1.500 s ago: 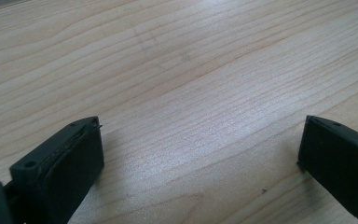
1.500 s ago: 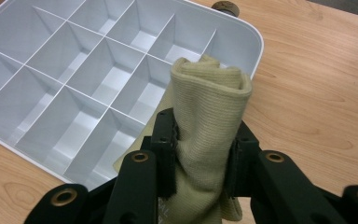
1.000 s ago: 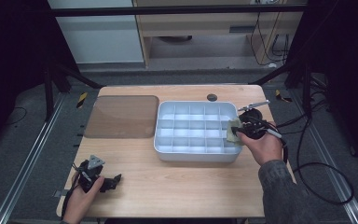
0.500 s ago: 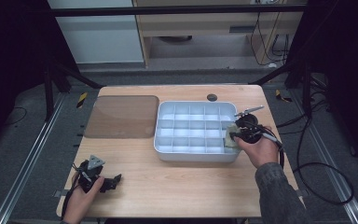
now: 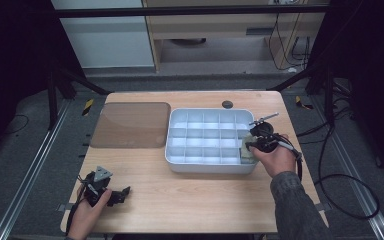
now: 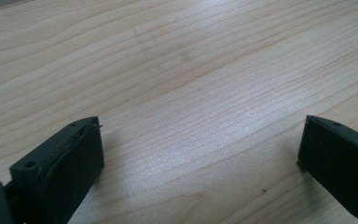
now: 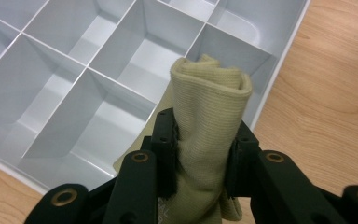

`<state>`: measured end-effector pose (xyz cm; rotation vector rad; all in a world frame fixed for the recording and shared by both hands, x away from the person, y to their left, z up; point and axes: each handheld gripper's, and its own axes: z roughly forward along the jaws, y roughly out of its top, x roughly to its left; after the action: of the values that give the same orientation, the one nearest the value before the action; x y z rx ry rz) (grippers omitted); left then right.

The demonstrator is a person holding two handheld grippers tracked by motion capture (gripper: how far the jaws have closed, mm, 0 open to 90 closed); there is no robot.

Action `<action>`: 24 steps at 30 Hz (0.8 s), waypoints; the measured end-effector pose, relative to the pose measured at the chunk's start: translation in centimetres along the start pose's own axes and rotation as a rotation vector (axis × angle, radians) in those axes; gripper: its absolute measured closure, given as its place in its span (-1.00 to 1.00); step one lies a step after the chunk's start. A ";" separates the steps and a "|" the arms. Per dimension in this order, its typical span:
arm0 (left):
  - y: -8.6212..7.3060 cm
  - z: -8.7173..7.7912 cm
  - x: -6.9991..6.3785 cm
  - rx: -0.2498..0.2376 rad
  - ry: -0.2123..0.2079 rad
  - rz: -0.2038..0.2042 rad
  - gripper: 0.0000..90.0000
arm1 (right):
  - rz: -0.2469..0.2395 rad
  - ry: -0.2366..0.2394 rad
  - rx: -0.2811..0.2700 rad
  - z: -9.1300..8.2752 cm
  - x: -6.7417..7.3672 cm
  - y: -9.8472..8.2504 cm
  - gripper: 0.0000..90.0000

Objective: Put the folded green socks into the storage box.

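over the tray's [image 5: 180, 145] near right corner, the right claw [image 7: 200, 140] pinched a folded cloth [image 7: 212, 121] upright above the corner compartment; the left claw [image 6: 200, 154] was spread.

The folded cloth [image 7: 209, 135] is a pale olive-yellow ribbed knit, bunched into a thick upright roll with a rounded, creased top, and it is pinched at its middle from both sides. It hangs over the divided tray [image 7: 279, 60], a white plastic box of square compartments, above the cell at the tray's near right corner; the tray lies on the right half of the tabletop, near its far edge
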<state>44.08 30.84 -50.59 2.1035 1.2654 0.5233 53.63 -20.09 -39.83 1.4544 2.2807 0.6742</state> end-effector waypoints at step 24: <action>0.0 0.0 0.0 0.004 0.001 0.001 -1.00 | -0.053 -0.010 0.067 1.4 1.1 -0.3 0.56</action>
<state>44.07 30.82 -50.57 2.1074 1.2667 0.5229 53.71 -18.92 -41.25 1.4187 2.3459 0.5784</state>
